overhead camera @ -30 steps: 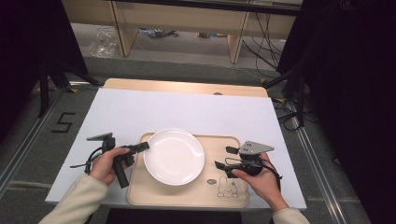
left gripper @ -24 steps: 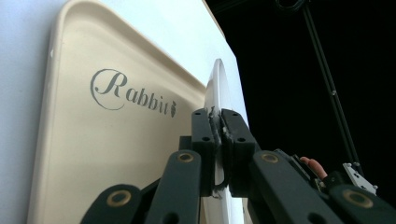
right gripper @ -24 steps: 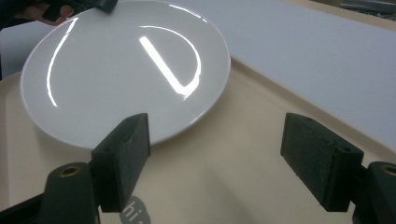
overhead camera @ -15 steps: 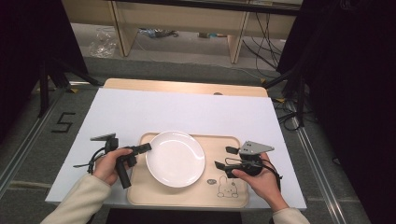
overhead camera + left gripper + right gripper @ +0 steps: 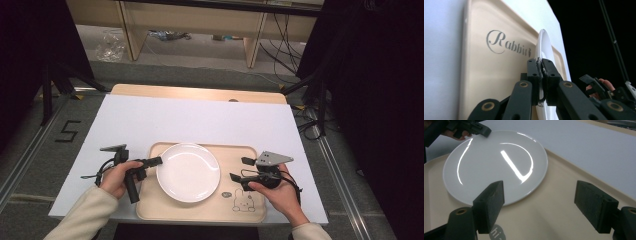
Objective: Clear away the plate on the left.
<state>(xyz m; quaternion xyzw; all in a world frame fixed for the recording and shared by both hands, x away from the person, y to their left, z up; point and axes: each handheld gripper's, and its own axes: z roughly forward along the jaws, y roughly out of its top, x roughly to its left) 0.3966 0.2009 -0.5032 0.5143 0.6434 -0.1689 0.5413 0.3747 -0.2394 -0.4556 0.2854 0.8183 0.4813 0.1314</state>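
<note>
Sleeves: cream long sleeves (image 5: pixel 85 212) covering both forearms.
Grippers: black two-jaw left gripper (image 5: pixel 541 75), brass-coloured pivot rivets; right gripper (image 5: pixel 539 207) carrying grey three-cornered plate (image 5: pixel 272 158).

One plate (image 5: pixel 188 171) lies on one tray (image 5: pixel 200 211). Two grippers: left (image 5: pixel 157 160), right (image 5: pixel 240 169). One table (image 5: pixel 200 120).

My left claw (image 5: pixel 156 160) crept a little to the right, and its grey top plate and my hand went with it. Its jaws came onto the left rim of the white plate (image 5: pixel 188 172) and ended up pinched on that edge. The plate itself seemed to slide slightly toward the near side of the tray (image 5: pixel 150 210), though the shift was small.
</note>
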